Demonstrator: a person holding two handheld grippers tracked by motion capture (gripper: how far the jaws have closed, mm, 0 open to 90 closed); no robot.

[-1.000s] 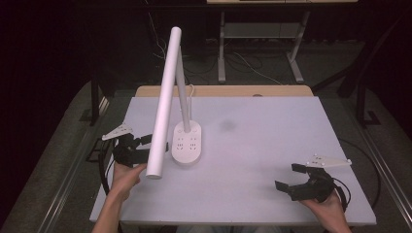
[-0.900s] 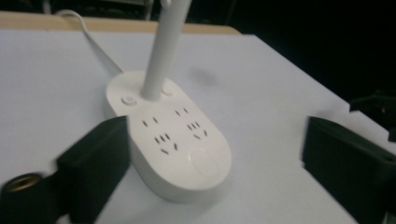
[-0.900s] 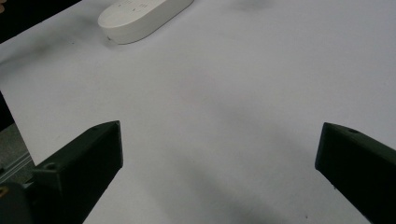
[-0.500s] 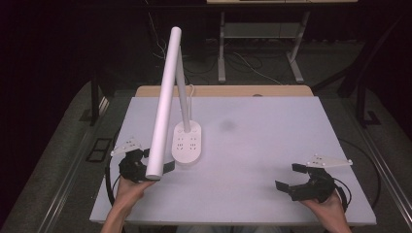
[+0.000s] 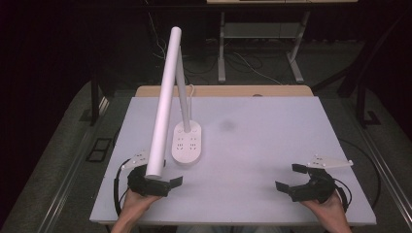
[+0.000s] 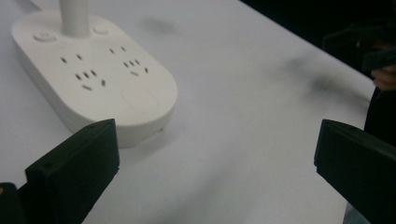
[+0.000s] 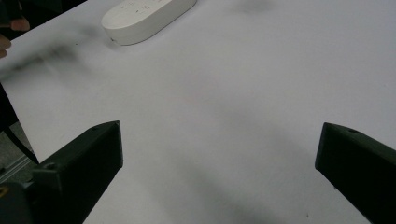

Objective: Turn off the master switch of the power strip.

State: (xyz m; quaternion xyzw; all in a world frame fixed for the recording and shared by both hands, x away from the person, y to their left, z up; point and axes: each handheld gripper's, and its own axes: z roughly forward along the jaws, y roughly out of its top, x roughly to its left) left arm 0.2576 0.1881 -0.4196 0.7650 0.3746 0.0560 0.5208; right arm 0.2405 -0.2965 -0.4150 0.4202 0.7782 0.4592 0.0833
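Note:
A white desk lamp stands left of the table's centre. Its oval base [image 5: 187,142] carries sockets and buttons, and its long tube head [image 5: 163,106] slants over the near left. My left gripper [image 5: 163,180] rests on the table near the front left edge, partly under the tube's end, open and holding nothing. The left gripper view has the lamp base [image 6: 93,74] just beyond the left jaw. My right gripper [image 5: 290,177] sits at the front right, open and holding nothing. The right gripper view has the lamp base [image 7: 147,16] far off at the top left.
The white table [image 5: 272,141] has a wooden strip [image 5: 223,91] along its far edge and a faint dark smudge [image 5: 226,125] right of the lamp. A desk frame [image 5: 262,39] and cables lie on the dark floor beyond.
My left gripper has slid toward the front of the table and turned to the right, so it now points across the table. The right gripper has stayed put.

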